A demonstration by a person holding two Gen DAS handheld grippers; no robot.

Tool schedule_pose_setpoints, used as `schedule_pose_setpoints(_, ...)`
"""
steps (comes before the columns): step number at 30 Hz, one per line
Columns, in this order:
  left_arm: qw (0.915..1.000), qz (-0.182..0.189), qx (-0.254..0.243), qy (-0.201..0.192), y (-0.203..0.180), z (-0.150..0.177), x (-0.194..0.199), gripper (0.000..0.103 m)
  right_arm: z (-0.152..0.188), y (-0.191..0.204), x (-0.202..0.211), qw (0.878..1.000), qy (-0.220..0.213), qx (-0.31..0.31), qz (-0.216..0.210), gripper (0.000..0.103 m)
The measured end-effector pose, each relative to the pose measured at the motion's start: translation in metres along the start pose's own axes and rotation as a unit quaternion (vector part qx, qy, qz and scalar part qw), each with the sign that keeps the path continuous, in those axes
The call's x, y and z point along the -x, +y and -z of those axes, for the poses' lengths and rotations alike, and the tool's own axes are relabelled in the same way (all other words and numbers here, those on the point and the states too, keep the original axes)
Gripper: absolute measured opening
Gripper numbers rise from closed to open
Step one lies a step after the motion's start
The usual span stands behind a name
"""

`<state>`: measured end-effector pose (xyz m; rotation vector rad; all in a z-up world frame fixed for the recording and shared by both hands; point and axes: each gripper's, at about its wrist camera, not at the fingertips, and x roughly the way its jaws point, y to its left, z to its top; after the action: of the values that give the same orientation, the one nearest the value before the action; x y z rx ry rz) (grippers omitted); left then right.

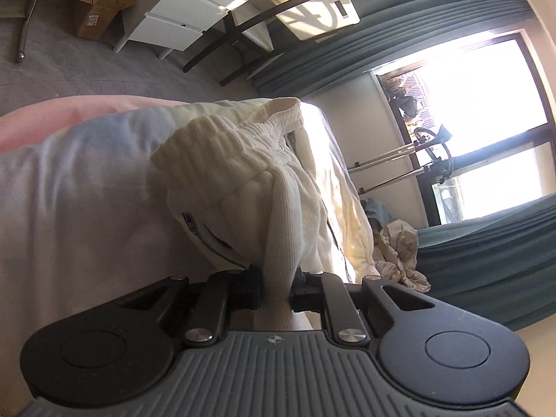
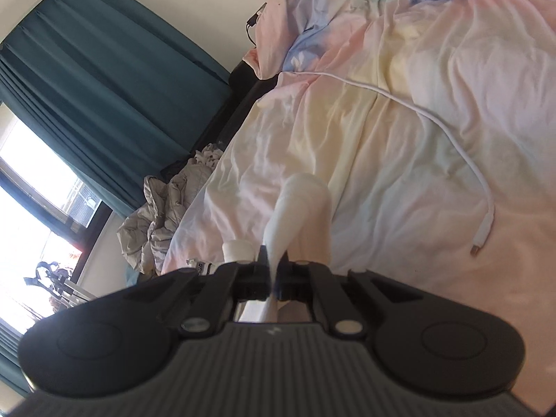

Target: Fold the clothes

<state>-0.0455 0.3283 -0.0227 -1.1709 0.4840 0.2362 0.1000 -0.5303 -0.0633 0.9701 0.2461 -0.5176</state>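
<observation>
Pastel bedding (image 2: pixel 399 146) lies below me. My left gripper (image 1: pixel 276 290) and right gripper (image 2: pixel 274 278) each pinch the white ribbed garment (image 1: pixel 250 173), lifting it above that bedding, likely to straighten it for folding.

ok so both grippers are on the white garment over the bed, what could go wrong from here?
1. The right gripper pinches only a thin strip of the garment; it may slip out when pulled.
2. A white cable lies loose on the bedsheet near the garment; laying the garment down could trap or drag it.
3. The left gripper holds a bunched wad, so the fold may come out uneven.
</observation>
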Motion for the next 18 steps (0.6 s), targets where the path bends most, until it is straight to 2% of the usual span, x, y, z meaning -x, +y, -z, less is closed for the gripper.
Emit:
schedule_pose_setpoints(4, 0.9997, 0.024, 0.008, 0.001, -0.007, -0.004, 0.007, 0.015, -0.013, 0.022, -0.001, 1.0, 0.0, 0.02, -0.007, 0.003)
schedule_pose_setpoints(8, 0.9992, 0.037, -0.004, -0.013, -0.034, -0.022, -0.018, 0.015, -0.02, 0.071, -0.022, 0.997, -0.008, 0.072, -0.014, 0.003)
schedule_pose_setpoints(13, 0.9995, 0.025, -0.001, -0.017, -0.064, -0.056, -0.084, 0.015, -0.012, 0.149, -0.086, 0.992, -0.006, 0.126, -0.018, 0.003)
schedule_pose_setpoints(18, 0.9996, 0.005, -0.014, -0.024, -0.073, -0.083, -0.17, 0.016, 0.019, 0.2, -0.181, 0.985, 0.008, 0.171, 0.0, 0.003)
